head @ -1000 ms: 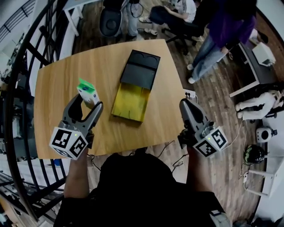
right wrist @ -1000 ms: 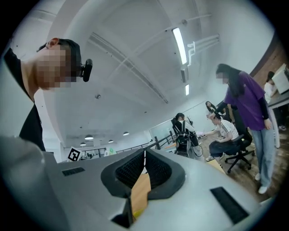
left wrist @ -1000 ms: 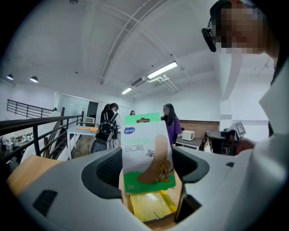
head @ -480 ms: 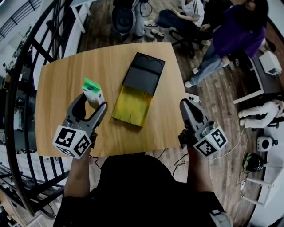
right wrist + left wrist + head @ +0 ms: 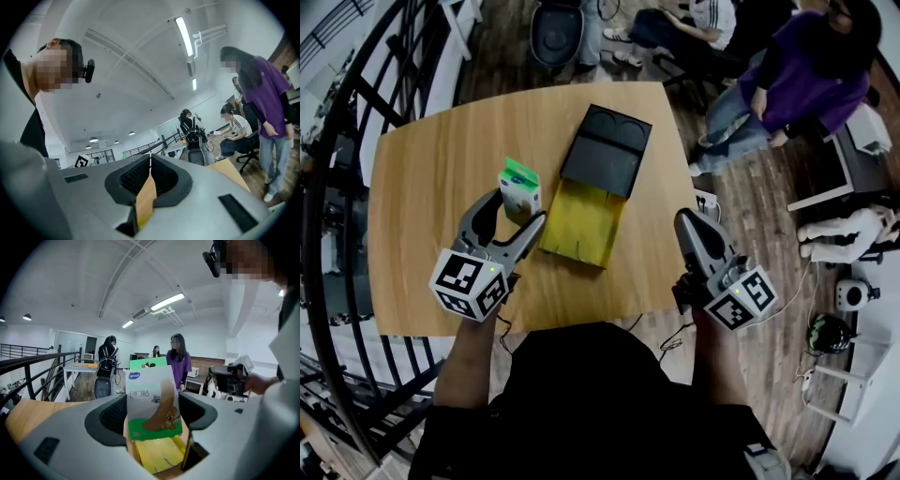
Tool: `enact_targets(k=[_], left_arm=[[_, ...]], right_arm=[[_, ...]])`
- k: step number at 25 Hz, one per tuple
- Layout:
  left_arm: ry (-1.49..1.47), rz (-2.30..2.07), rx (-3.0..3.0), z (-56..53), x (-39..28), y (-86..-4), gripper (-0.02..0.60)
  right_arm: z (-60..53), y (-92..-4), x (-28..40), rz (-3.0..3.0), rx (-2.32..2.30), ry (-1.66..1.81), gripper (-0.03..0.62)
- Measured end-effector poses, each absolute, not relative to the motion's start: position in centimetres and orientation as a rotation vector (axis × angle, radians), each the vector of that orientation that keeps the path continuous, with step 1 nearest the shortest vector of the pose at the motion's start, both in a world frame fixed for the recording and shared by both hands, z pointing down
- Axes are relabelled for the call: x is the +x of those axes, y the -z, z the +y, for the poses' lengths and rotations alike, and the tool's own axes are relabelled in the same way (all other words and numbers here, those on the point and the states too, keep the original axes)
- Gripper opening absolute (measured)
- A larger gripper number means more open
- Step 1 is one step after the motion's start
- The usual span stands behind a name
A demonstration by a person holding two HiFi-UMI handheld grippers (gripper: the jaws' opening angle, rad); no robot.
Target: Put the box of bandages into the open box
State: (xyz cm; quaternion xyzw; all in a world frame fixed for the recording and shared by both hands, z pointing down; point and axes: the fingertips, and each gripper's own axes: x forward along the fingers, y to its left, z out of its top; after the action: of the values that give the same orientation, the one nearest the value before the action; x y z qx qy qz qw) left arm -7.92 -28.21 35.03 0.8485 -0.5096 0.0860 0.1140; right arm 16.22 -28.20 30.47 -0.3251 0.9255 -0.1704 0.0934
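On the wooden surface, right of its middle, lies the open box: a shallow yellow tray with its black lid lying flat against the tray's far edge. Just left of the tray is the left claw, pinching the box of bandages between its two jaws. In the left gripper view the jaws press on the two sides of the carton, which stands upright, white above and green below, with a picture of a plaster on its front. Under its lower edge the yellow tray shows. In the head view the carton sits beside the tray's near left corner, not over the tray. I cannot tell whether it is clear of the surface.

The right claw is held past the right edge of the surface, over the wooden floor, well apart from the open box. Its jaws are pressed together with nothing between them, and the right gripper view shows only a thin line where they meet.

Beyond the far edge stands a dark office chair. At the far right a person in a purple top stands near a seated person. A black railing curves along the left.
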Motion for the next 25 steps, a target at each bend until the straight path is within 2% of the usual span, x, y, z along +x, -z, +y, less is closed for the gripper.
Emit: enact_targets(k=[13, 25], left_arm=[[-0.469, -1.296, 2.448, -30.7, -4.7, -44.6, 0.348], [-0.824, -1.079, 2.431, -31.2, -0.1, -54.6, 0.35]], right_arm=[[-27.7, -34.0, 15.7, 2.745, -1.023, 0.617, 0.037], [-26.8, -36.4, 16.3, 2.734, -1.057, 0.698, 0.037]])
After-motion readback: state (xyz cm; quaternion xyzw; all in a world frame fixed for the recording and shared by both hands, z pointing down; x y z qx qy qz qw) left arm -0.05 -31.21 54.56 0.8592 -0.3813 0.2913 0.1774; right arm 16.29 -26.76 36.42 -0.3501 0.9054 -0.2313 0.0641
